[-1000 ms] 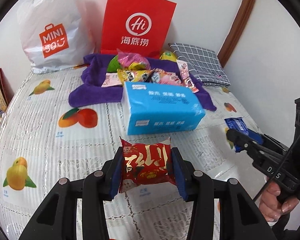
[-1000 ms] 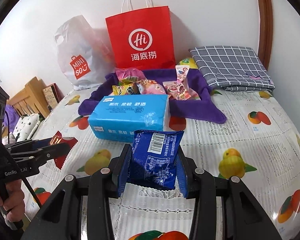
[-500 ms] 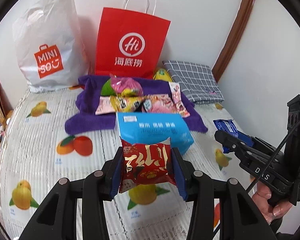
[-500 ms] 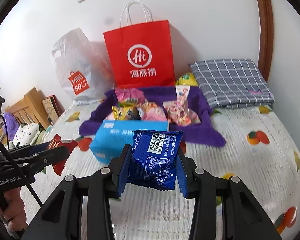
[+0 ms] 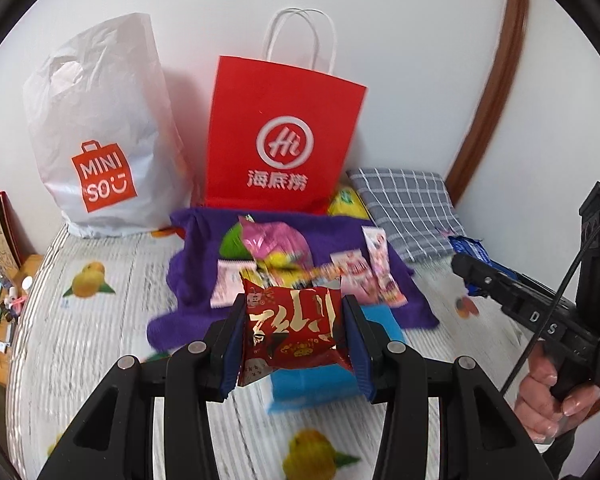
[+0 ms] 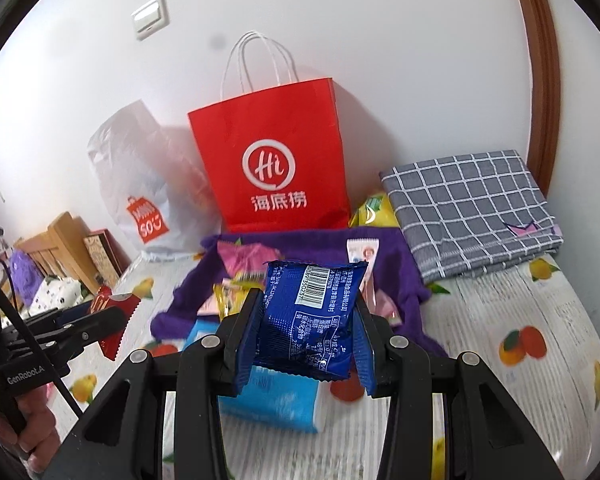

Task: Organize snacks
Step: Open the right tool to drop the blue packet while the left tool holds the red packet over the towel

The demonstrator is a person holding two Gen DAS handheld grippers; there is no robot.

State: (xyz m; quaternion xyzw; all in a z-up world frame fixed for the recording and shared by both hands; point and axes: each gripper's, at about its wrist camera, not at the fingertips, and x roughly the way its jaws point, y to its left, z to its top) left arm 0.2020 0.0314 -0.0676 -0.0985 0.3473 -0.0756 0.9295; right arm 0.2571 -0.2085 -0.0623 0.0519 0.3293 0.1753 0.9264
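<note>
Tools are both gripping: left tool [image 5: 294, 334] clamping a red foil snack packet [image 5: 292, 332], right tool [image 6: 306, 322] a blue foil snack packet [image 6: 310, 316], both aloft; carrying level toward the red paper bag [image 5: 280, 140] is advisable.

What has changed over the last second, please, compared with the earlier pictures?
Both tongs have risen and moved toward the red paper bag at the wall; the blue tissue pack, earlier ahead of them, now lies beneath. Unchanged: the left tongs grip the red snack packet, the right tongs the blue snack packet; the purple cloth and its snacks lie as before.
</note>
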